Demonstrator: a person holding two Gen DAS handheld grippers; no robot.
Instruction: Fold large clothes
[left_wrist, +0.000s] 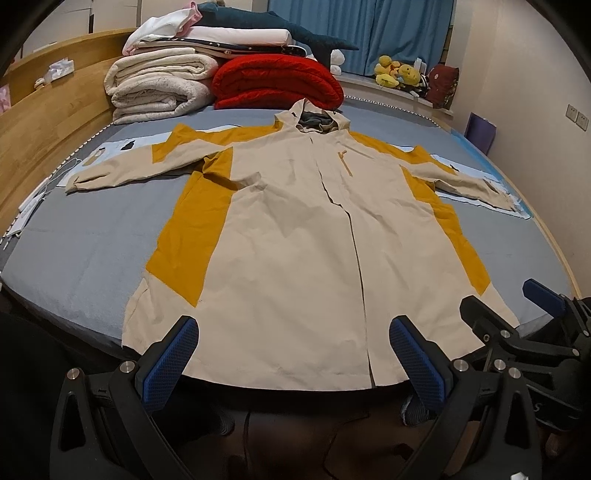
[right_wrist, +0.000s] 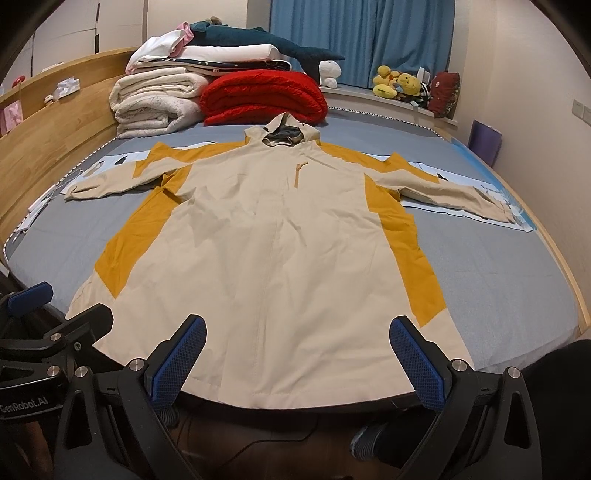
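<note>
A large beige and mustard hooded jacket (left_wrist: 295, 236) lies flat, front up, on the grey bed (left_wrist: 85, 258), sleeves spread to both sides and hem at the near edge. It also fills the right wrist view (right_wrist: 273, 251). My left gripper (left_wrist: 295, 354) is open and empty, above the hem near the zip. My right gripper (right_wrist: 297, 354) is open and empty over the hem's middle. The right gripper shows in the left wrist view (left_wrist: 517, 314) at the jacket's right hem corner. The left gripper shows in the right wrist view (right_wrist: 59, 306) at the left hem corner.
Folded white blankets (left_wrist: 159, 85) and a red quilt (left_wrist: 277, 81) are stacked at the head of the bed. A wooden headboard (left_wrist: 44, 122) runs along the left. Plush toys (left_wrist: 397, 74) sit on the windowsill below blue curtains. The person's feet (right_wrist: 369, 439) stand below the bed edge.
</note>
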